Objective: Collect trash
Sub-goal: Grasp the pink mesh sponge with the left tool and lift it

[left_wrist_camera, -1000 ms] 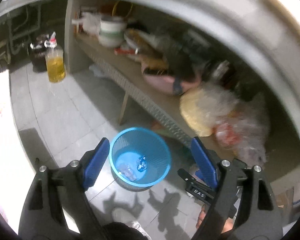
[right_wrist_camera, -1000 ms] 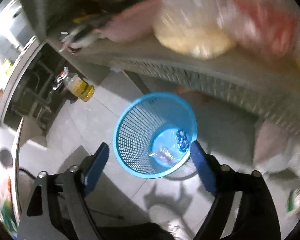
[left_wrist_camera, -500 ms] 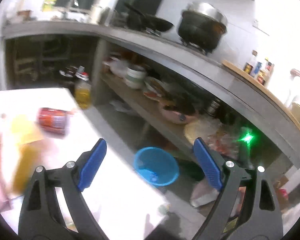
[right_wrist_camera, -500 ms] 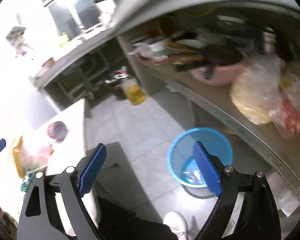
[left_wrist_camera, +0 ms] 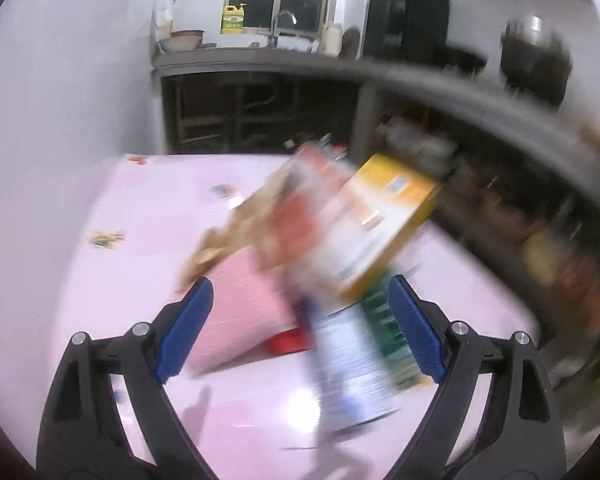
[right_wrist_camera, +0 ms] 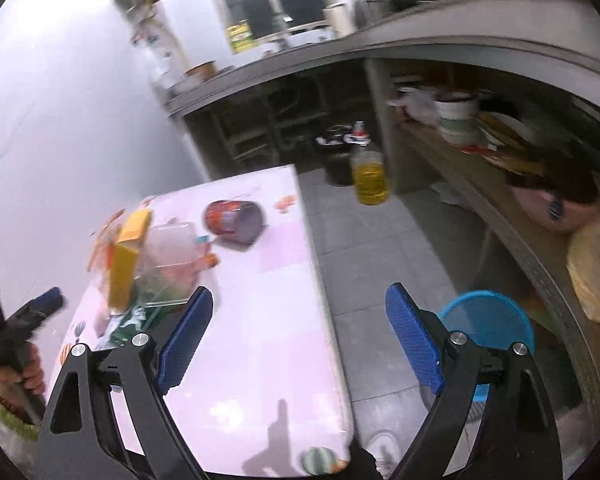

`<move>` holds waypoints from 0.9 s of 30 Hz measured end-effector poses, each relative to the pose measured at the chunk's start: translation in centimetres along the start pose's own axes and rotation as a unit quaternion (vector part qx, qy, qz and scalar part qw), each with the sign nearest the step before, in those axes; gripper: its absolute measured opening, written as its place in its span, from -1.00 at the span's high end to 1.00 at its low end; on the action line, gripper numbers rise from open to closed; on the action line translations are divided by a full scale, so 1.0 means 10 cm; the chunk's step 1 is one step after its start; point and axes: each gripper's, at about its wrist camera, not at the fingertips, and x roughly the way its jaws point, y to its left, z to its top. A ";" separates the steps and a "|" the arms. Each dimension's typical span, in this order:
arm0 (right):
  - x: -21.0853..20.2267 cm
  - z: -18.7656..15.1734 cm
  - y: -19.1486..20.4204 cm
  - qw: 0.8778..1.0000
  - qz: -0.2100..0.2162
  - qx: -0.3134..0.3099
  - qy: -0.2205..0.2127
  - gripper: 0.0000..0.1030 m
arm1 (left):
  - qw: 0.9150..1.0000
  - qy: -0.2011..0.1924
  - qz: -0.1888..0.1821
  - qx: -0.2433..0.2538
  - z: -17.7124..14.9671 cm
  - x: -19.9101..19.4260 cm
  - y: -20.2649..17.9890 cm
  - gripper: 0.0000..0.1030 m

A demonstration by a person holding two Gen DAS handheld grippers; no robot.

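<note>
A pile of trash lies on the pink-clothed table (right_wrist_camera: 276, 320): a yellow box (left_wrist_camera: 388, 216), a white-and-blue can (left_wrist_camera: 352, 364) on its side, a green packet (left_wrist_camera: 388, 336), all blurred. My left gripper (left_wrist_camera: 300, 328) hovers open just before them, gripping nothing. In the right wrist view the same yellow box (right_wrist_camera: 128, 252), a clear plastic tub (right_wrist_camera: 168, 248) and a red can (right_wrist_camera: 232, 220) lie on the table. The blue mesh basket (right_wrist_camera: 488, 320) stands on the floor to the right. My right gripper (right_wrist_camera: 300, 332) is open and empty over the table's edge. A hand holds the left gripper (right_wrist_camera: 32, 312) at far left.
A bottle of yellow oil (right_wrist_camera: 368, 176) stands on the grey tiled floor past the table. A long low shelf (right_wrist_camera: 480, 200) crowded with bowls and bags runs along the right under a counter. A shoe (right_wrist_camera: 380, 444) shows by the table's near corner.
Both views have swung up and left, away from the blue basket and onto the table. The basket has left the left wrist view and slid to the lower right in the right one.
</note>
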 end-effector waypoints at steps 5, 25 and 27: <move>0.22 0.00 0.24 1.000 0.021 -0.012 0.018 -0.66 | 0.992 0.029 0.068 0.104 -0.26 0.32 0.00 -0.48; 0.55 -0.06 0.61 0.997 0.044 -0.024 0.062 -0.66 | 0.918 0.076 0.173 0.350 -0.65 0.81 -0.19 0.21; 0.53 -0.05 0.61 0.997 0.044 -0.025 0.062 -0.66 | 0.918 0.072 0.172 0.351 -0.66 0.78 -0.26 0.25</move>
